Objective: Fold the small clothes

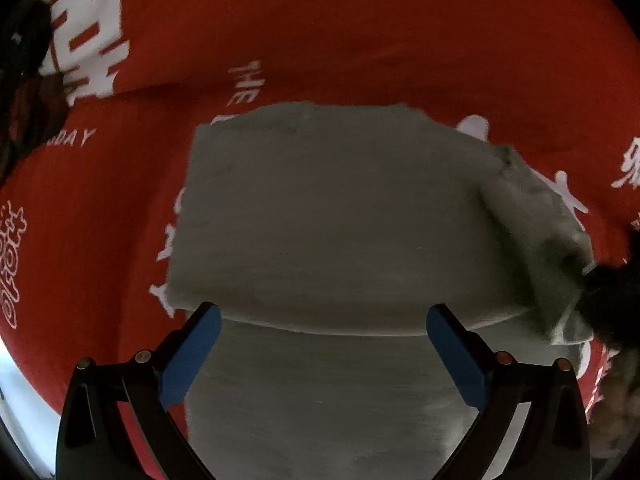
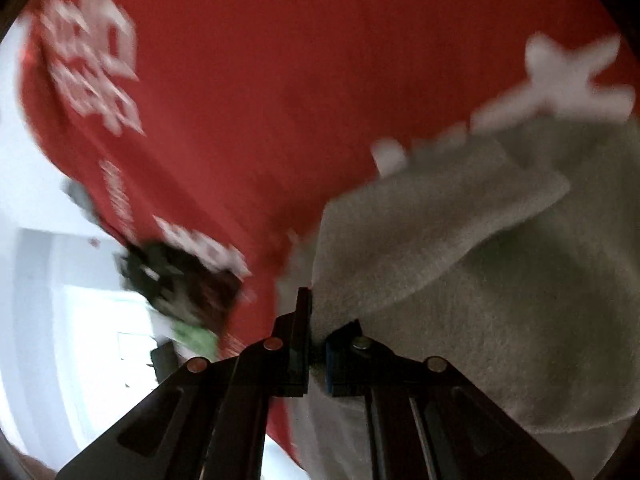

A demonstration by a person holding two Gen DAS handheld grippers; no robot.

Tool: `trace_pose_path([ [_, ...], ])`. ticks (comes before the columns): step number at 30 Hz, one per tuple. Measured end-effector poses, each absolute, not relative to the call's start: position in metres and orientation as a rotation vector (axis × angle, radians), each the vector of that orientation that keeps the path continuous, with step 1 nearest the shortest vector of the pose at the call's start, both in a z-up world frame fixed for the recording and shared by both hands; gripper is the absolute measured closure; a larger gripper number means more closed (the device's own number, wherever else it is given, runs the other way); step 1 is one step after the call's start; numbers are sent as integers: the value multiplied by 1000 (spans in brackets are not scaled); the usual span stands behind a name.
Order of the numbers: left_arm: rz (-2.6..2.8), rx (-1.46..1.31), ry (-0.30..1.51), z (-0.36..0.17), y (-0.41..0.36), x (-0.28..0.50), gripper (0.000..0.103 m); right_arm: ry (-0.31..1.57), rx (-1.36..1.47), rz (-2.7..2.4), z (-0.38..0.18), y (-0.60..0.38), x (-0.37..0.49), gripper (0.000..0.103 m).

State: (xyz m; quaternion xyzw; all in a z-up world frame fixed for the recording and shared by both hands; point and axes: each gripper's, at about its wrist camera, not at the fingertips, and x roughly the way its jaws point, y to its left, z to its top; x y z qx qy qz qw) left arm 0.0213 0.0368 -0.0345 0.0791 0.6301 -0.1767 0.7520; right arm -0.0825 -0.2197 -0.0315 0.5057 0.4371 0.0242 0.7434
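A small grey garment (image 1: 328, 216) lies on a red cloth with white print (image 1: 320, 32). A fold line runs across it near my left gripper (image 1: 322, 322), which is open and empty just above the grey fabric, its blue pads (image 1: 192, 356) spread wide. In the right wrist view my right gripper (image 2: 318, 320) is shut on an edge of the same grey garment (image 2: 460, 264), holding a flap of it lifted off the red cloth (image 2: 260, 80). That view is motion-blurred. The lifted flap shows at the right in the left wrist view (image 1: 536, 232).
The red cloth ends at the left in the right wrist view, with a bright white floor or wall (image 2: 40, 280) beyond. A dark blurred object (image 2: 180, 276) sits at that edge. Dark shapes lie at the left rim (image 1: 24, 80) of the left wrist view.
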Motion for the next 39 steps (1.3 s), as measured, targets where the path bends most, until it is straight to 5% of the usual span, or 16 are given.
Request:
trace_pose_path([
  [6, -408, 127, 1401, -49, 52, 32, 0, 1055, 1170, -57, -69, -202, -83, 92],
  [10, -458, 48, 1394, -44, 56, 40, 0, 984, 1131, -188, -46, -218, -97, 60],
  [13, -521, -48, 1398, -42, 60, 49, 0, 947, 1182, -269, -42, -238, -95, 63],
  [14, -551, -92, 1400, -42, 62, 53, 0, 932, 1208, -278, -43, -243, -92, 80],
  [16, -591, -168, 1418, -44, 64, 60, 0, 911, 1215, -255, -45, -244, -79, 94],
  [24, -695, -490, 1524, -67, 80, 77, 0, 1109, 895, 113, -32, -145, -10, 94],
  [30, -732, -510, 1576, -81, 70, 77, 0, 1283, 716, 137, -49, -98, -9, 85],
  [32, -728, -513, 1571, -82, 66, 77, 0, 1270, 768, 146, -46, -103, -16, 60],
  [35, -707, -493, 1563, -81, 59, 77, 0, 1250, 833, 120, -38, -121, -38, 55],
  [38, -686, -442, 1554, -78, 60, 76, 23, 1228, 914, 40, -35, -147, -80, 55],
  [39, -690, -427, 1558, -79, 58, 75, 43, 1214, 954, 3, -35, -159, -94, 55],
])
